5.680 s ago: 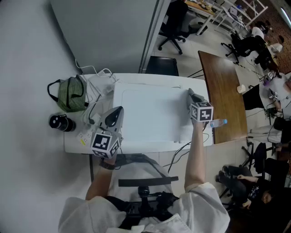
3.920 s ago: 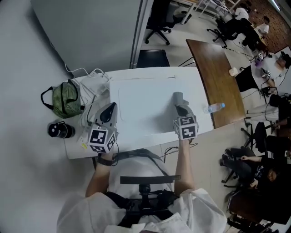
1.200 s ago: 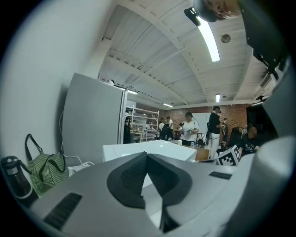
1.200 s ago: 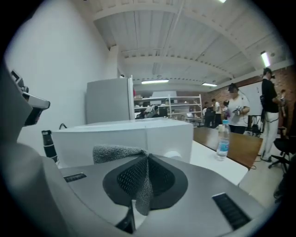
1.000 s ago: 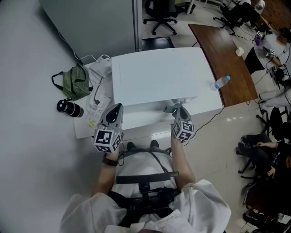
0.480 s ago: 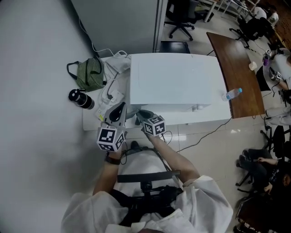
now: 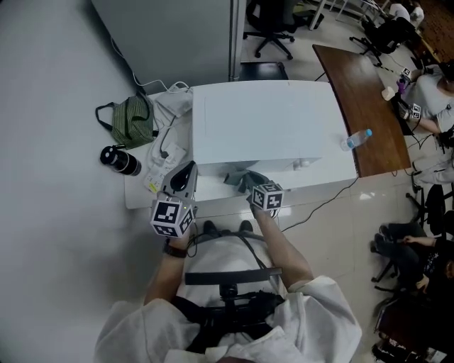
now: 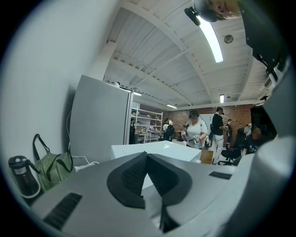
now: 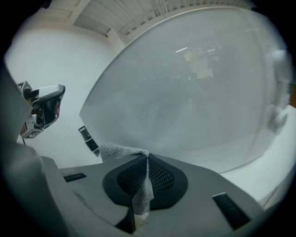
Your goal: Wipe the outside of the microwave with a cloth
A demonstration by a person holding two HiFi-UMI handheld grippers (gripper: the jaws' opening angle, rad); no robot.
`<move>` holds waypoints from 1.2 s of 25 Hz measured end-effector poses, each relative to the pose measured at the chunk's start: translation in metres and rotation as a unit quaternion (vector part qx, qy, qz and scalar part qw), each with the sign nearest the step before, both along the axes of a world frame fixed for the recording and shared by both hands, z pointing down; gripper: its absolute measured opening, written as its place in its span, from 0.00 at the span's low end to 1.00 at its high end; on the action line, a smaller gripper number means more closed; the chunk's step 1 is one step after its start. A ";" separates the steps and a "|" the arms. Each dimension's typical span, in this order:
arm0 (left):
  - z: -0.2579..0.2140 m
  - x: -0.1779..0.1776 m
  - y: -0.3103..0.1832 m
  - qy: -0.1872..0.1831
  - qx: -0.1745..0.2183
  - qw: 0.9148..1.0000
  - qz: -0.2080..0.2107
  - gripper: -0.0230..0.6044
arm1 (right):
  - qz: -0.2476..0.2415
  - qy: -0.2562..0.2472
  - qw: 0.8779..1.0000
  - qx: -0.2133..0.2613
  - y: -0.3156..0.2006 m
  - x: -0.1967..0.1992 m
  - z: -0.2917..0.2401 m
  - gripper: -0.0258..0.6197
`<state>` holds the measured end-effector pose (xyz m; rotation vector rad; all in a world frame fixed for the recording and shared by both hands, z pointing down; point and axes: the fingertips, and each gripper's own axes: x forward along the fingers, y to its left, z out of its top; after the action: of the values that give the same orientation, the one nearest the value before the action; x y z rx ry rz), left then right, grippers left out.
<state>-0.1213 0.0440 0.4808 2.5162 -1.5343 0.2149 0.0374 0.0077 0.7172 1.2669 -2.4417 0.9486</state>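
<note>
White on white: a white microwave [image 7: 266,120] sits on a white worktop [image 7: 138,202] against a pale wall, with a grey partition panel [image 7: 170,35] behind it and pale floor tiles below. It's an open office. A brown table [image 7: 358,85] to the right has a clear water bottle [image 7: 355,140] on it, and there are black office chairs [image 7: 273,18] further back.

Left of the microwave I've got a green striped bag [image 7: 130,122], a black flask [image 7: 119,161] and loose white cables [image 7: 169,106].

My right gripper [image 9: 147,159] has its jaws pinching the grey cloth [image 9: 121,150] low at the microwave's front door. I can't tell if the cloth touches it. My left gripper [image 8: 147,157] hangs off the front left corner, jaws pressed together with nothing between them.
</note>
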 end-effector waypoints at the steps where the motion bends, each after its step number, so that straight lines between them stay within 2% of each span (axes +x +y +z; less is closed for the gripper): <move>1: 0.000 0.007 -0.001 0.000 0.000 1.000 0.004 0.05 | 0.028 0.010 1.000 -0.004 -0.001 0.032 0.005 0.07; 4: 0.003 0.028 -0.004 0.001 -0.001 1.000 0.013 0.05 | 0.109 0.039 0.993 -0.016 -0.002 0.123 0.017 0.07; 6: 0.006 0.042 -0.005 0.001 -0.005 1.000 0.015 0.05 | 0.144 0.050 0.988 -0.025 0.003 0.167 0.023 0.07; 8: 0.009 0.054 -0.006 0.001 -0.007 1.000 0.013 0.05 | 0.156 0.055 0.985 -0.038 0.008 0.191 0.033 0.07; 10: 0.012 0.062 -0.006 0.002 -0.008 1.000 0.007 0.05 | 0.142 0.051 0.988 -0.046 0.008 0.188 0.041 0.07; 12: 0.015 0.063 -0.001 -0.006 -0.010 1.000 -0.001 0.05 | 0.108 0.037 0.992 -0.045 0.008 0.159 0.048 0.07; 15: 0.020 0.052 0.007 -0.017 -0.016 0.999 -0.025 0.05 | 0.028 0.023 0.998 -0.044 0.005 0.084 0.053 0.07; 17: 0.024 0.030 0.012 -0.015 -0.027 0.998 -0.053 0.05 | -0.057 0.017 0.997 -0.046 0.015 0.009 0.049 0.07; 19: 0.026 -0.004 0.013 -0.008 -0.036 0.996 -0.079 0.05 | -0.159 0.015 0.987 -0.036 0.037 -0.078 0.036 0.07; 21: 0.017 -0.045 0.007 0.006 -0.028 0.995 -0.100 0.05 | -0.252 0.027 0.967 -0.002 0.056 -0.156 0.014 0.07; 23: -0.005 -0.096 -0.004 0.008 0.004 0.993 -0.122 0.05 | -0.331 0.058 0.941 0.049 0.067 -0.221 -0.020 0.07; 24: -0.019 -0.125 -0.008 0.002 0.024 0.991 -0.132 0.05 | -0.368 0.086 0.922 0.085 0.071 -0.250 -0.043 0.07; 26: -0.038 -0.179 -0.010 -0.007 0.052 0.987 -0.149 0.05 | -0.431 0.147 0.875 0.164 0.079 -0.295 -0.093 0.07; 28: -0.046 -0.220 -0.011 0.001 0.067 0.986 -0.152 0.05 | -0.465 0.186 0.837 0.223 0.072 -0.325 -0.145 0.07; 30: -0.042 -0.251 -0.016 0.016 0.070 0.986 -0.150 0.05 | -0.480 0.236 0.804 0.260 0.043 -0.342 -0.183 0.07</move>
<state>-0.3720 0.0281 0.4389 2.3316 -1.9496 0.0238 -0.3048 0.0506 0.5344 0.1425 -2.4415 -0.2986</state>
